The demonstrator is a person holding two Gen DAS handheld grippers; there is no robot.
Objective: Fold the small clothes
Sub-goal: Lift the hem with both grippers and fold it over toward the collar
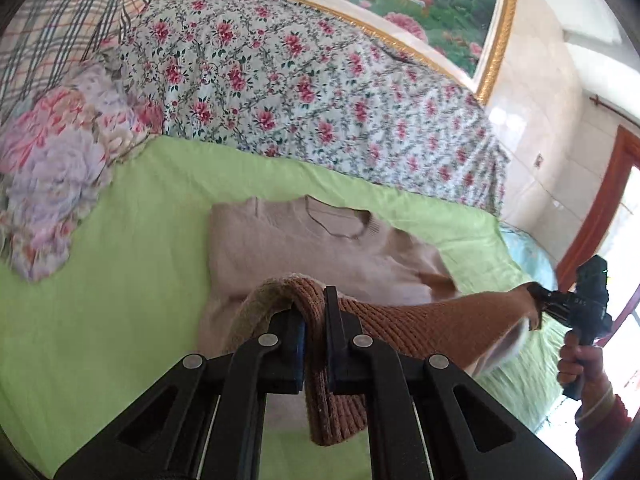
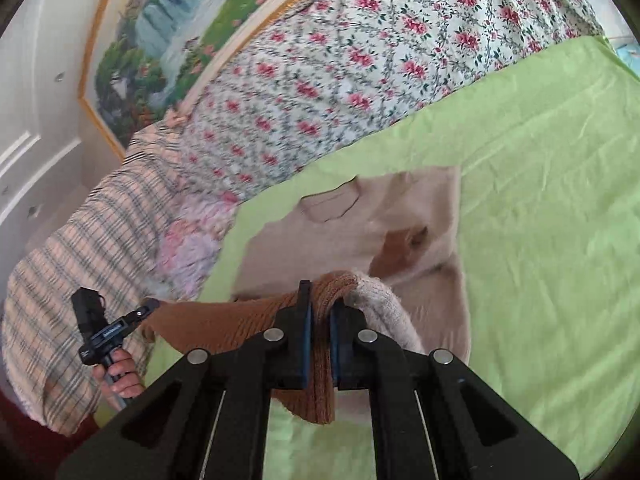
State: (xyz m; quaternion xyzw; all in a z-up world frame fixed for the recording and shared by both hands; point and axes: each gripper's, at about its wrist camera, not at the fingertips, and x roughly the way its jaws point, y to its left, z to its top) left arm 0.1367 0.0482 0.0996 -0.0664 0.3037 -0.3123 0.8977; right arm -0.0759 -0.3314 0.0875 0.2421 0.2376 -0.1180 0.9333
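Item: beige knitted sweater (image 1: 304, 248) with brown ribbed hem (image 1: 420, 328), lying collar-up on lime-green bed sheet (image 1: 120, 264). Left hand-held gripper (image 1: 314, 320): clamped on hem's left corner. Right hand-held gripper (image 2: 320, 320): clamped on hem's right corner. Hem lifted, stretched between both. Behind: floral quilt (image 1: 304, 80).

Faint pale lettering is showing on each handheld device's black body (image 1: 576, 302), too blurred for reading.
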